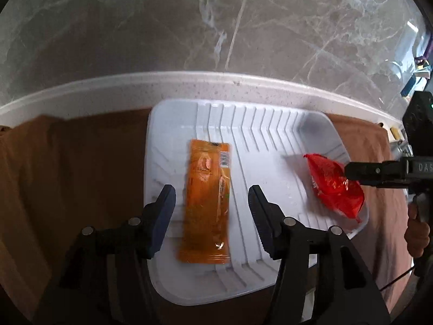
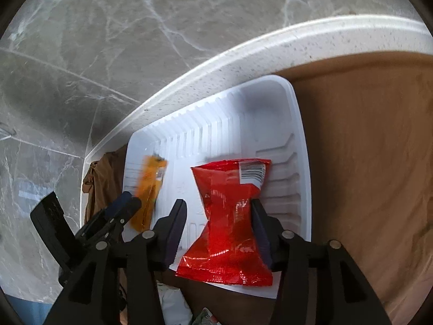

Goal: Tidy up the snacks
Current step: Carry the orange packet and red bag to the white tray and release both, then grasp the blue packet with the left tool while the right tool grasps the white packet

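Gaping left claw [image 1: 211,222] astride orange packet [image 1: 207,203]; right claw [image 2: 217,233] parted around red packet [image 2: 230,216].

We see an orange packet [image 1: 207,203], a glossy red bag [image 2: 230,222], a ribbed white tray [image 1: 270,124], brown cloth [image 1: 81,162], and grey veined marble floor [image 1: 162,27].

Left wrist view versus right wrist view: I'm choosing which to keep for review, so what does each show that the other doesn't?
Only the left wrist view shows the person's hand and the orange packet whole, between open jaws. Only the right wrist view shows the red packet's barcode and its pinched middle. Both show the white tray, the brown cloth, the red packet and both grippers.
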{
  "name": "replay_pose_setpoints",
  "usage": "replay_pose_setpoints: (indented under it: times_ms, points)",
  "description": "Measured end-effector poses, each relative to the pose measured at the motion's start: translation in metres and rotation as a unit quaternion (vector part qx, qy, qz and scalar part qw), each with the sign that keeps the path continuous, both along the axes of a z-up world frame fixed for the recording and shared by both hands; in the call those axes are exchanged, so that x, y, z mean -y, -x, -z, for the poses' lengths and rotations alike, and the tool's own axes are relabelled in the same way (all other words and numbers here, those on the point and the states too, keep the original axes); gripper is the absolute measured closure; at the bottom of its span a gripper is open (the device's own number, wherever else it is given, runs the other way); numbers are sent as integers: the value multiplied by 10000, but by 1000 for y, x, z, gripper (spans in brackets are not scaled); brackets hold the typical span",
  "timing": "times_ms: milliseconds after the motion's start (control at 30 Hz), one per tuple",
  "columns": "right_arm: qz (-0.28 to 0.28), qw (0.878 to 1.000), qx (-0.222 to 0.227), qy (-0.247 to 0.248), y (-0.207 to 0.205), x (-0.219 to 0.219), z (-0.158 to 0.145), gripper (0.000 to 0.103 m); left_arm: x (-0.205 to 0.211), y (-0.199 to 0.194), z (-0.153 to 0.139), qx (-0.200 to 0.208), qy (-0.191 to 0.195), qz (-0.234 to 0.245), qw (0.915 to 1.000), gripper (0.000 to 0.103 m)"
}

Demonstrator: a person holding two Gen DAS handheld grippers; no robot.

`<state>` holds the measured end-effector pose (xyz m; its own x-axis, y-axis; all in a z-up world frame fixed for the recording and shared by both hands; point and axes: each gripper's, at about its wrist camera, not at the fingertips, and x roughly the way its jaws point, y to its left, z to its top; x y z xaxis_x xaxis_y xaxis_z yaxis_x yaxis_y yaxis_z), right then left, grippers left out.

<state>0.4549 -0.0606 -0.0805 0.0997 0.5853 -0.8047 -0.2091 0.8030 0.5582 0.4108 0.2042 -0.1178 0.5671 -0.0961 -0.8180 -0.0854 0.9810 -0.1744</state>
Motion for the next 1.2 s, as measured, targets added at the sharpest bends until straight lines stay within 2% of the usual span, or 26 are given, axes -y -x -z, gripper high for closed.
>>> replay_pose_setpoints:
  times_ms: [100,200,367,500,667,833,933,1200]
  points:
    - [21,9998,198,22,5,3,-10,50,5,7,-10,101,-243,-58,9996,49]
    - [83,9994,328,-117,11,10,-23,50,3,17,-24,217,-332,-77,9992,49]
    - [132,9982,440,-377,34,28,-47,44,5,46,-49,344,-283,83,9990,49]
    - [116,9978,328,-562,66,44,-53,43,18,78,-59,273,-191,371,9988,49]
    - [-149,9979,41,-626,112,53,-45,43,33,120,-54,-8,-95,692,9976,49]
    - [-497,9960,-371,-636,153,43,-24,43,46,166,-39,-418,84,1047,9936,49]
    - [-694,9934,-622,-671,175,33,-13,43,52,187,-30,-629,29,1150,9914,49]
    - [-970,9909,-769,-522,208,20,-6,43,55,217,-21,-705,90,1185,9904,49]
